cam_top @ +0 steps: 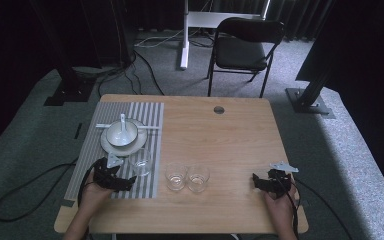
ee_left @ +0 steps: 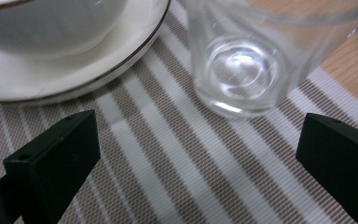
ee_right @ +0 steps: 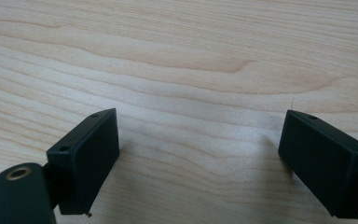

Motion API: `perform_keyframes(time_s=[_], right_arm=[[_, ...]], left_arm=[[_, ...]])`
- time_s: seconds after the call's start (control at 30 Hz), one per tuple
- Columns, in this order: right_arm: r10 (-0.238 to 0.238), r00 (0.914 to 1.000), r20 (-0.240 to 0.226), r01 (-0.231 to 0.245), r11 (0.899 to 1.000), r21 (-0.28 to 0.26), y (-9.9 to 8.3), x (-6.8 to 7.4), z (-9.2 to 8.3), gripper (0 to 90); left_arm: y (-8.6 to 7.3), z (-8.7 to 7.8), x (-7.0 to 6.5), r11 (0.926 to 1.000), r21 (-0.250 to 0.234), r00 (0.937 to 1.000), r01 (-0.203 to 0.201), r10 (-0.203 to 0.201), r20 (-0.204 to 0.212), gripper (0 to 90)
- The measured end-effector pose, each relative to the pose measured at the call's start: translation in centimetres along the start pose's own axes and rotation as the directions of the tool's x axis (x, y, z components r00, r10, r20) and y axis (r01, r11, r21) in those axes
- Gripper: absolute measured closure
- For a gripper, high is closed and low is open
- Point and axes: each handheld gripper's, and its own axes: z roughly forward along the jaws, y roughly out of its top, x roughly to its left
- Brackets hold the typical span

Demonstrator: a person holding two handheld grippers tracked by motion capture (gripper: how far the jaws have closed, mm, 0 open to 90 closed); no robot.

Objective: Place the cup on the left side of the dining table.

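A clear glass (cam_top: 141, 162) (ee_left: 242, 65) stands on the striped placemat (cam_top: 147, 120) (ee_left: 168, 158), just ahead of my left gripper (cam_top: 125, 181) (ee_left: 200, 158), which is open with its jaws wide apart and nothing between them. Behind the glass sits a white bowl (cam_top: 122, 133) (ee_left: 42, 25) with a spoon (cam_top: 123, 122) in it, on a white plate (cam_top: 111, 148) (ee_left: 88, 65). Two more clear glasses (cam_top: 175, 176) (cam_top: 198, 178) stand side by side on the bare wood. My right gripper (cam_top: 260, 181) (ee_right: 200, 158) is open low over bare table wood (ee_right: 182, 60) at the right.
The wooden table (cam_top: 230, 135) has a round cable hole (cam_top: 219, 109) near its far edge. A black folding chair (cam_top: 245, 47) stands on the carpet beyond the table. Cables trail from both grippers off the near corners.
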Motion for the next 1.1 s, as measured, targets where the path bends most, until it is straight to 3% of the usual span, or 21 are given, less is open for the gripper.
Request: perform_keyframes(time_s=[0.33, 0.5, 0.6, 0.87, 1.1], right_arm=[[0.000, 1.0000, 0.000, 0.000, 1.000, 0.000, 0.0, 0.0, 0.0, 11.8], [0.000, 1.0000, 0.000, 0.000, 1.000, 0.000, 0.0, 0.0, 0.0, 11.8], [0.001, 1.0000, 0.000, -0.001, 1.000, 0.000, 0.0, 0.0, 0.0, 11.8], [0.001, 1.0000, 0.000, -0.001, 1.000, 0.000, 0.0, 0.0, 0.0, 11.8], [0.001, 1.0000, 0.000, -0.001, 1.000, 0.000, 0.0, 0.0, 0.0, 11.8]], left_arm=[[-2.9, -0.3, 1.1, 0.9980, 0.017, 0.9977, 0.062, -0.061, -0.029, 0.1], [-3.8, -0.5, 1.4, 0.9970, 0.024, 0.9961, 0.073, -0.072, -0.052, 0.1], [-4.7, -0.9, 1.8, 0.9948, 0.014, 0.9905, 0.101, -0.099, -0.096, 0.1], [-6.3, -1.6, 2.7, 0.9893, 0.000, 0.9789, 0.146, -0.144, -0.145, 0.2], [-7.3, -2.8, 3.0, 0.9791, -0.049, 0.9675, 0.198, -0.203, -0.151, 0.1]])
